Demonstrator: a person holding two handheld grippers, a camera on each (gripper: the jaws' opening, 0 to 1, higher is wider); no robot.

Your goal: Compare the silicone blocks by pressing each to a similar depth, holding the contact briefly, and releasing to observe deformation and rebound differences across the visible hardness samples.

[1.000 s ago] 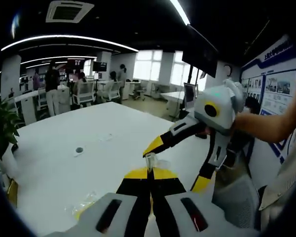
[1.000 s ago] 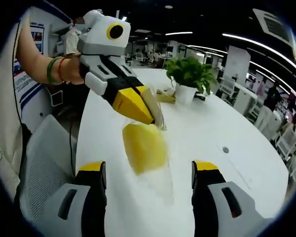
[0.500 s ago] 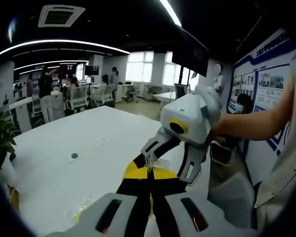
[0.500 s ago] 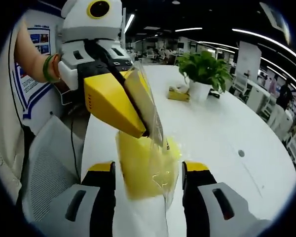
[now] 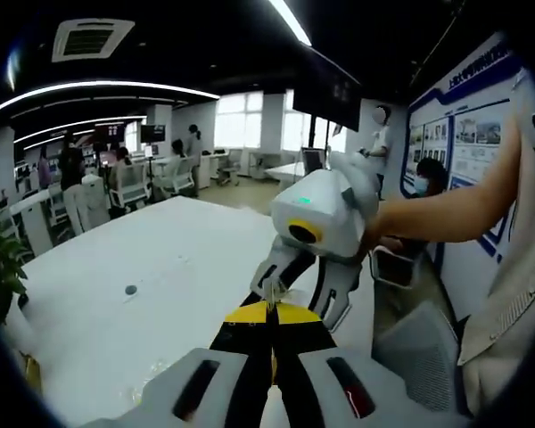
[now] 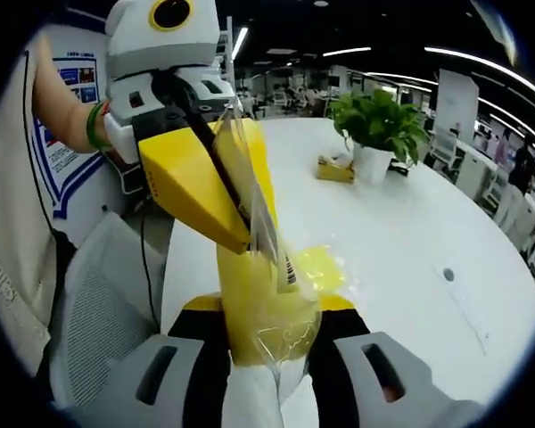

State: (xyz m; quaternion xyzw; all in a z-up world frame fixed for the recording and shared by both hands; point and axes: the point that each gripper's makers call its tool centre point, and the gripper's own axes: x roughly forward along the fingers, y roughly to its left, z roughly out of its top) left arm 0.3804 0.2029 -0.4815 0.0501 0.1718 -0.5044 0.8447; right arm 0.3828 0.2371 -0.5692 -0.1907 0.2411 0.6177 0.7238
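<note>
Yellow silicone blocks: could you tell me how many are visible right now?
1: the bagged yellow block squeezed between the right gripper jaws, its bag pinched by the left gripper. Others may be hidden.

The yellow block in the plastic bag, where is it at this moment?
In the right gripper view the yellow block sits low in the centre between the right gripper jaws, hanging from the left gripper, which pinches the plastic bag above the white table.

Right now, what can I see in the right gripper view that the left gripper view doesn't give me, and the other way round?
The right gripper view has the bagged yellow block squeezed between the right gripper's jaws, plus a potted plant. The left gripper view has wall posters and seated people. Both show the white table and the left gripper pinching the clear bag's edge.
</note>
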